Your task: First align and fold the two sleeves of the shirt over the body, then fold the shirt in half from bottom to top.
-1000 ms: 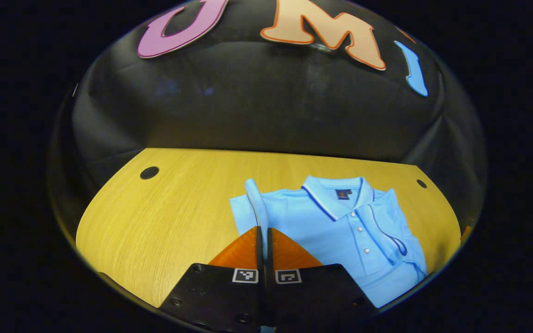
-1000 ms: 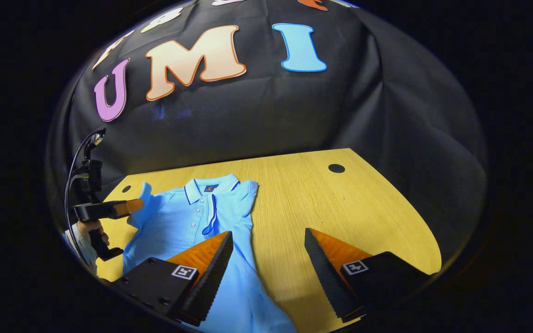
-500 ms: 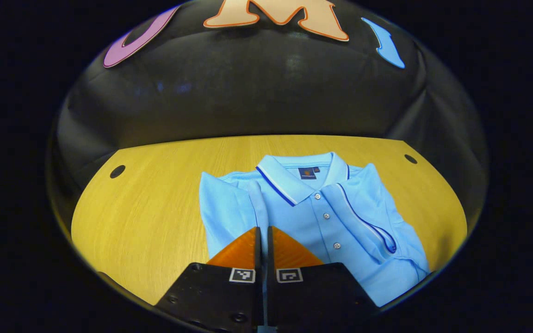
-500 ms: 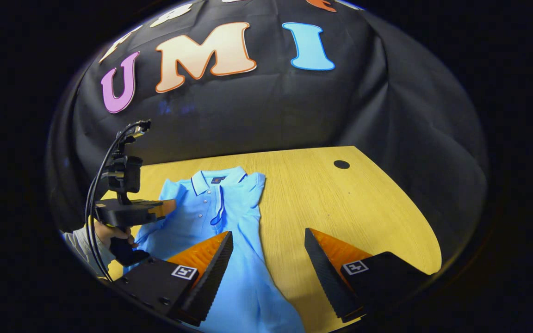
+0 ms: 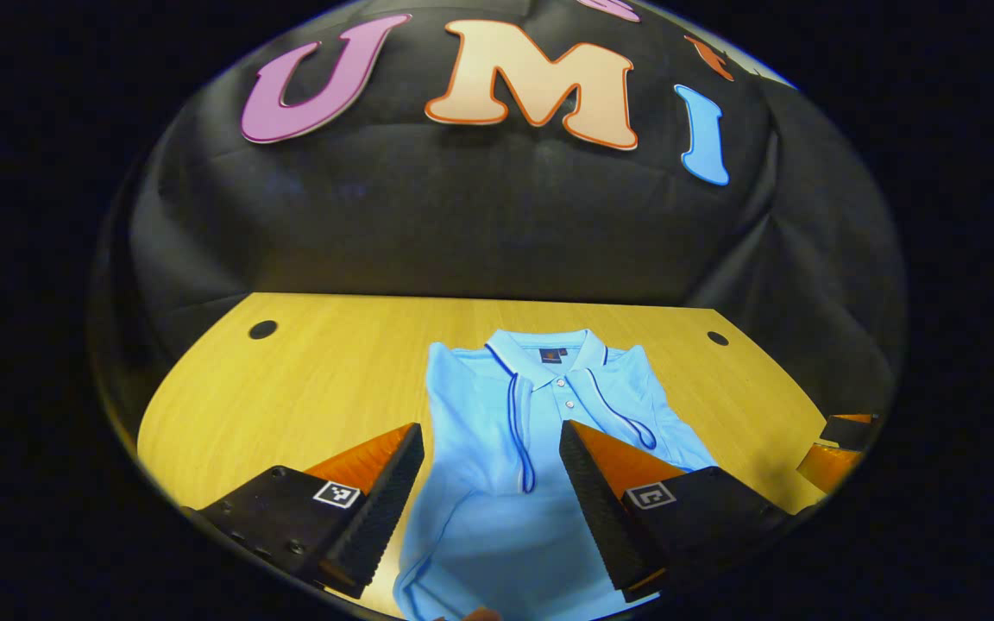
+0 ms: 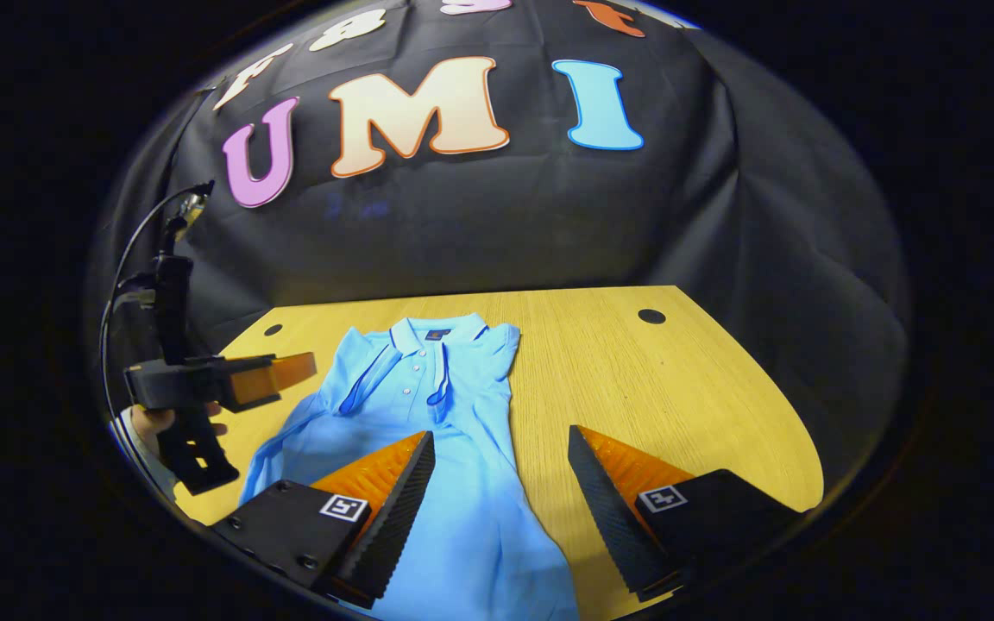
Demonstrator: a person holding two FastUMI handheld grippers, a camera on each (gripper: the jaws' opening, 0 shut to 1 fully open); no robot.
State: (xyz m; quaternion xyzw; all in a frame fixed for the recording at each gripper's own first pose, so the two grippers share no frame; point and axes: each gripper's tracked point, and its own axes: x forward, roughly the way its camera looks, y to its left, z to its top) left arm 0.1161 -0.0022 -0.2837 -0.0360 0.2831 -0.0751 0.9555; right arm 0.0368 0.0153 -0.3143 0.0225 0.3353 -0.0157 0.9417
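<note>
Light-blue polo shirt (image 5: 540, 431) lying face up on the wooden table (image 5: 307, 379), collar (image 5: 549, 349) toward the booth wall and hem toward the viewer. In the left gripper view both sleeves lie folded inward over the chest, their dark-piped cuffs flanking the button placket (image 5: 568, 398); the first stage of the task therefore appears complete, and the bottom-to-top fold remains.

Left gripper (image 5: 491, 448): released, jaws spread wide and holding nothing, poised above the lower half of the shirt. The right gripper view shows the same tool (image 6: 277, 379) at the shirt's left edge, held in a hand (image 6: 152, 421) and clear of the cloth.

Right gripper (image 6: 501, 457): also released and empty, its jaws straddling the shirt's right edge, one finger (image 6: 393, 492) over fabric and the other (image 6: 618, 492) over bare table.

Likely faults from this state:
- Sleeve slip. The folded sleeves rest loose; lifting the hem quickly or unevenly may drag them outward and undo the alignment.
- Skewed fold. The shirt body looks slightly angled on the table; if the two grippers take the hem at unequal heights, the hem may land crooked against the collar.
- Single-layer grasp. Pinching only the front panel at the hem would separate the layers and leave the back panel behind, bunching the fabric.
- Hem corners sit at the extreme lower edge of both views, so their exact position cannot be told.
</note>
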